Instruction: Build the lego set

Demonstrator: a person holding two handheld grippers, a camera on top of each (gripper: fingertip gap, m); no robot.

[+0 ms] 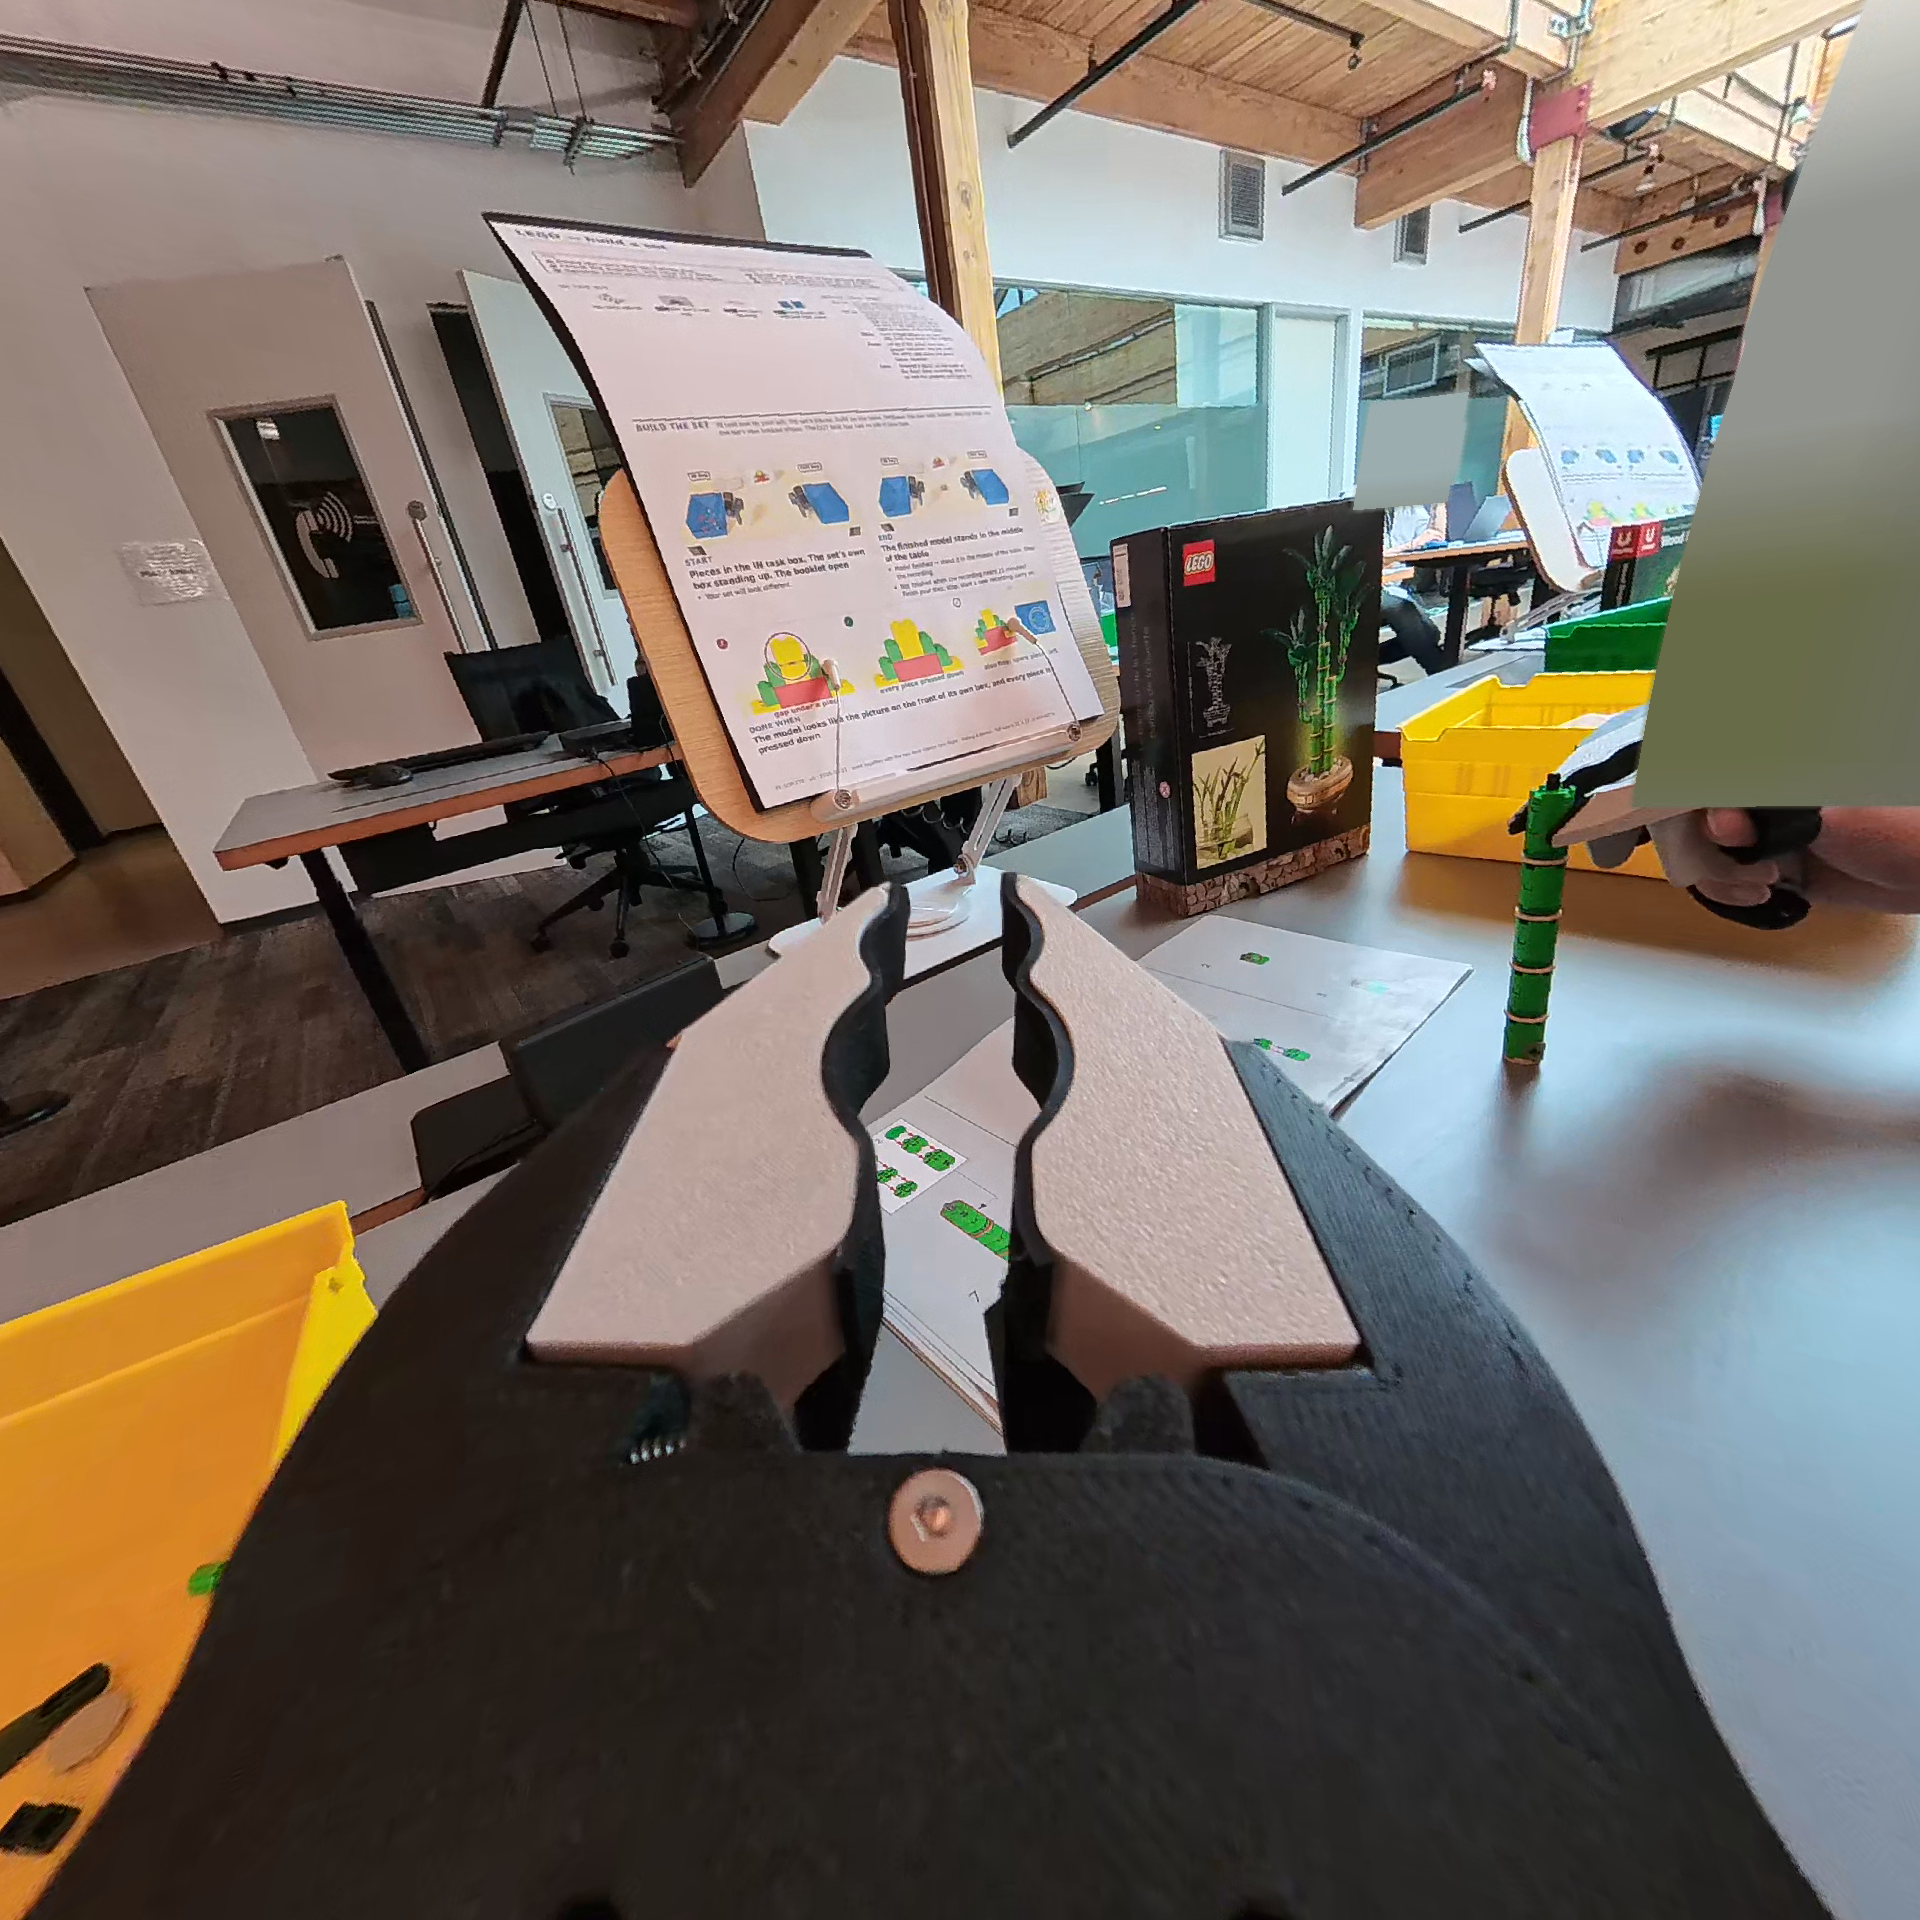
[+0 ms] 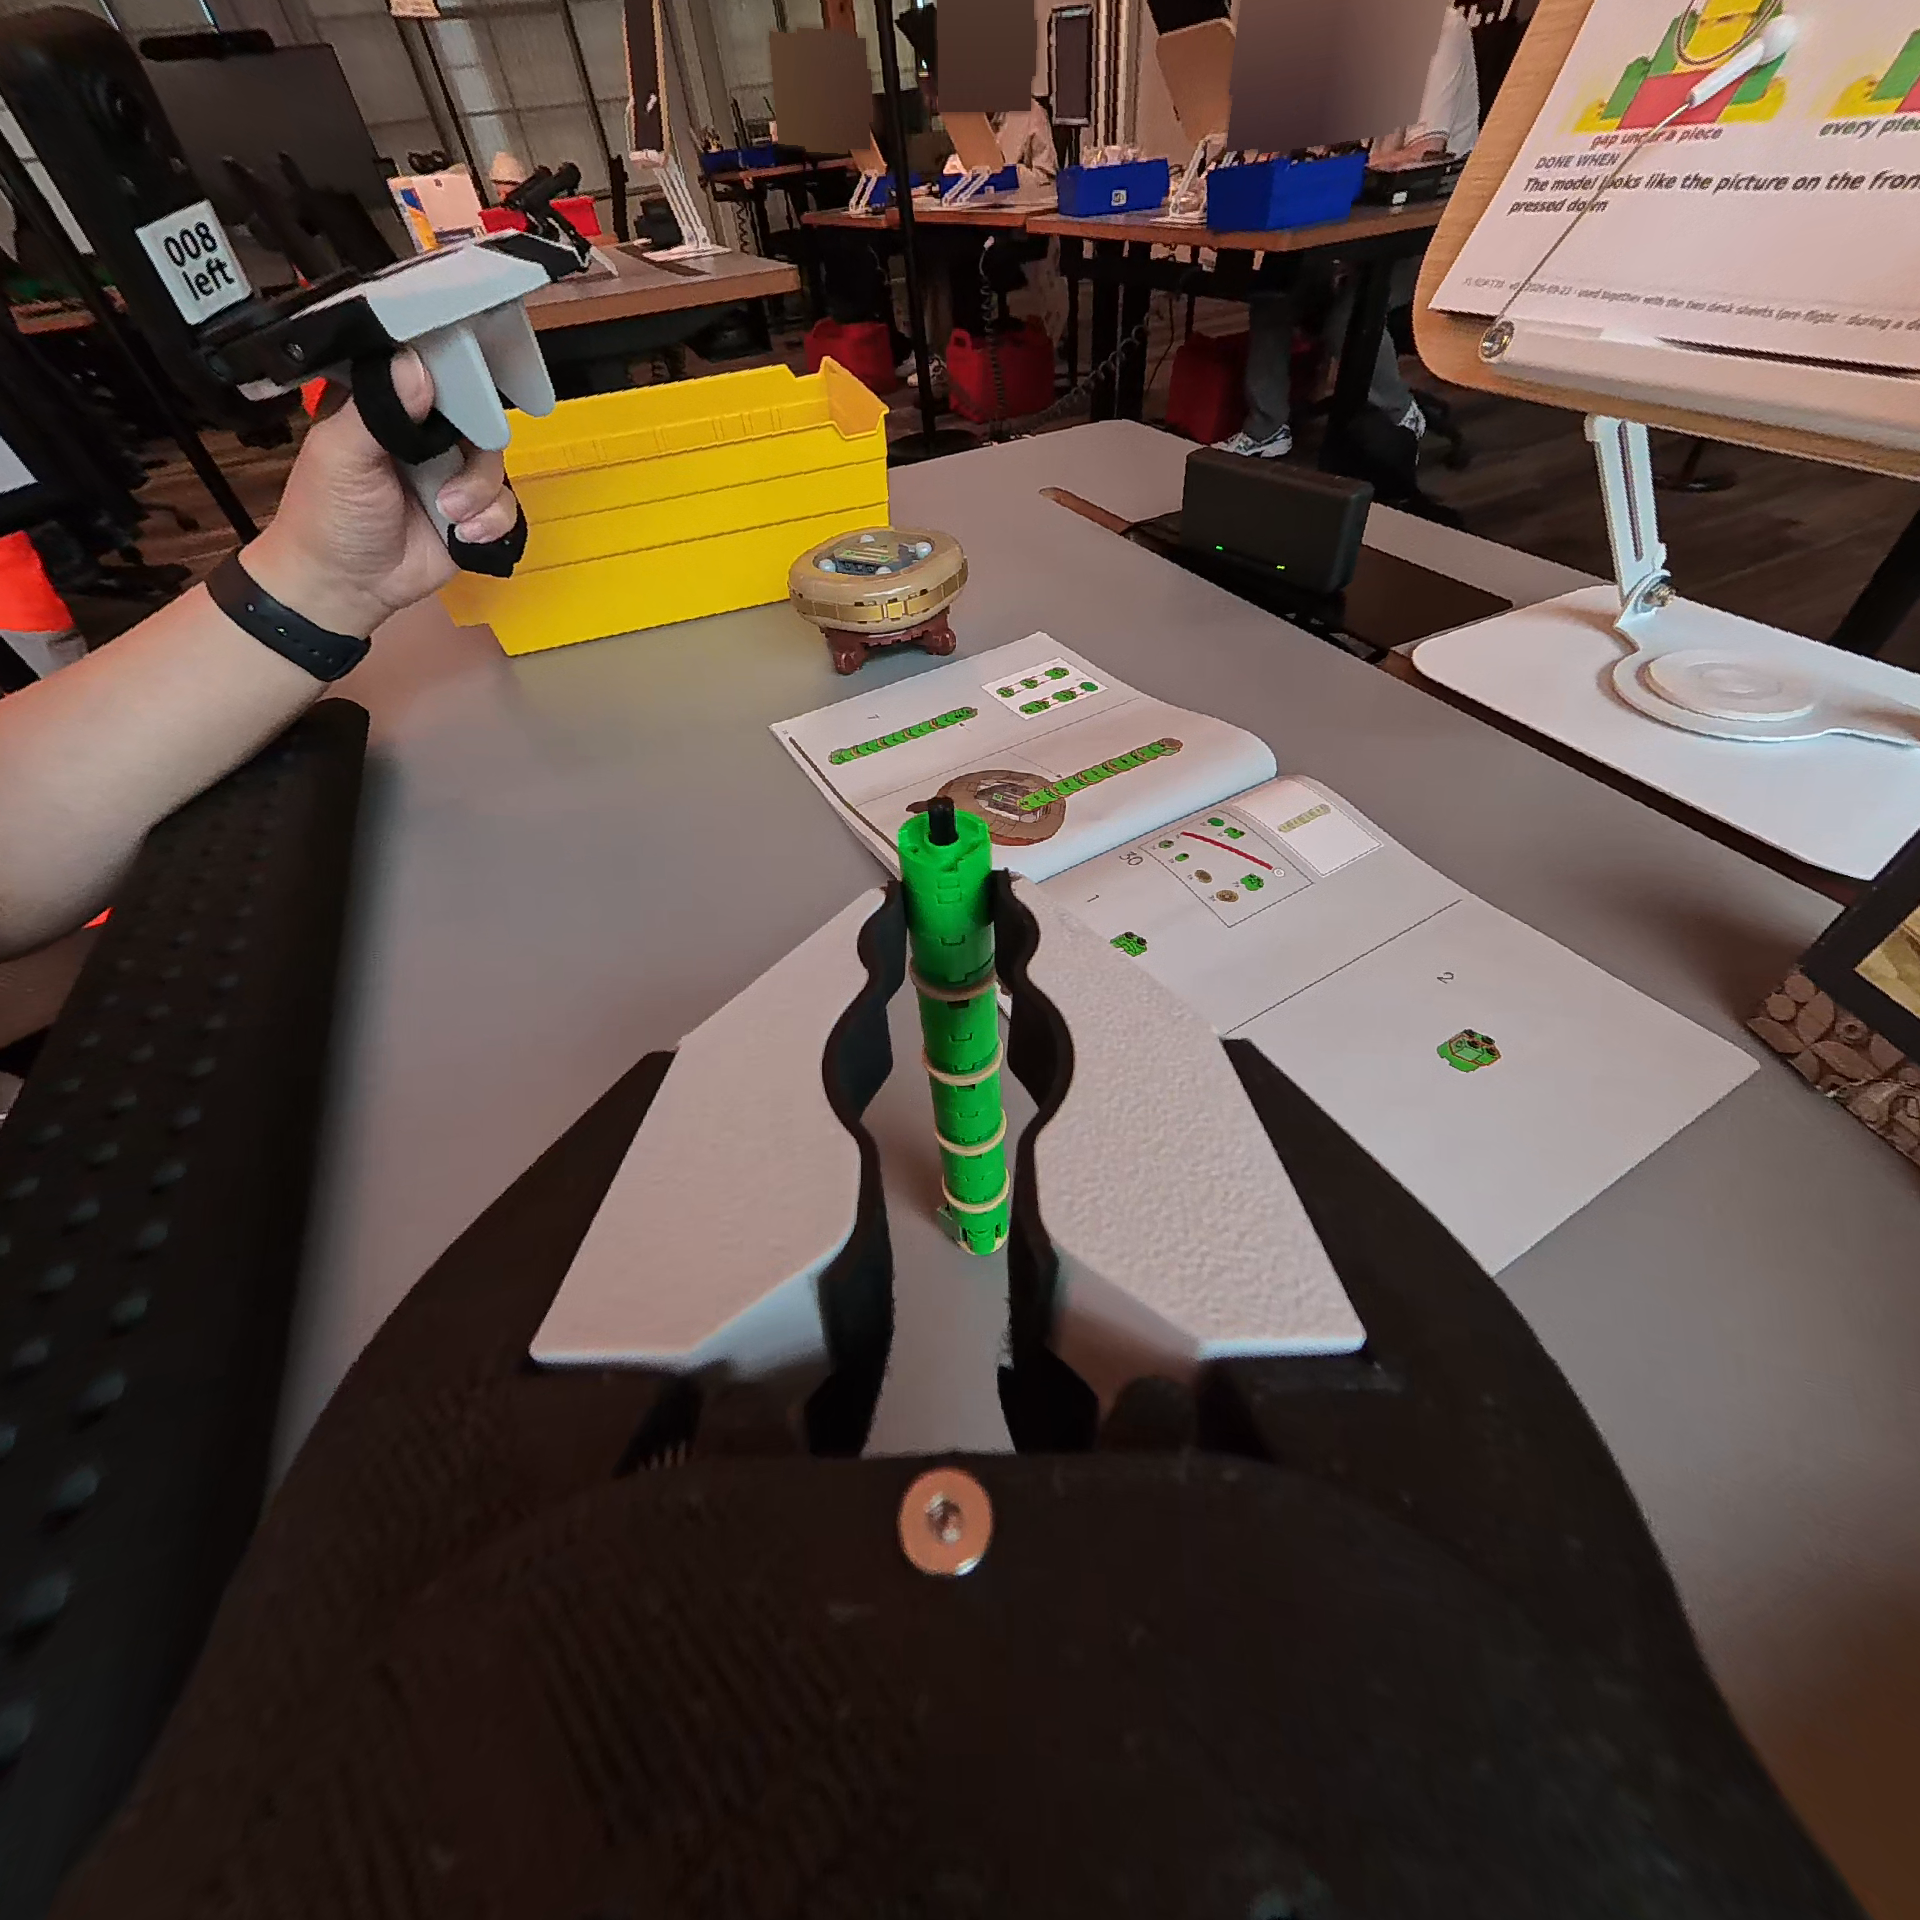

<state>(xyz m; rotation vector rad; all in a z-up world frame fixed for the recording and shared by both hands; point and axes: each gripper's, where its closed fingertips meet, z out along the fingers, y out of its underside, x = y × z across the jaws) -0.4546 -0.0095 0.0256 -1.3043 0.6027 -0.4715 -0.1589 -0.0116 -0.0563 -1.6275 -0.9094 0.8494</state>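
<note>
While the grey bench (image 2: 582, 894) fills most of both views, a yellow bin (image 2: 686, 499) sits upper left in the right wrist view, with the open instruction booklet (image 2: 1351, 966) spread at centre right. The right hand-held gripper (image 2: 948, 914) pinches an upright green bamboo stalk (image 2: 961, 1060) near its top, at frame centre. The left hand-held gripper (image 1: 948, 925) holds nothing, jaws slightly parted. A tan round pot base (image 2: 878, 582) stands beside the bin.

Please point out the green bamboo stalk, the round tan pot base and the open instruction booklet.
green bamboo stalk (image 2: 961, 1049): right wrist view, mid-shaft.
round tan pot base (image 2: 878, 582): right wrist view, tan side wall.
open instruction booklet (image 2: 1538, 997): right wrist view, bare near page.
</note>
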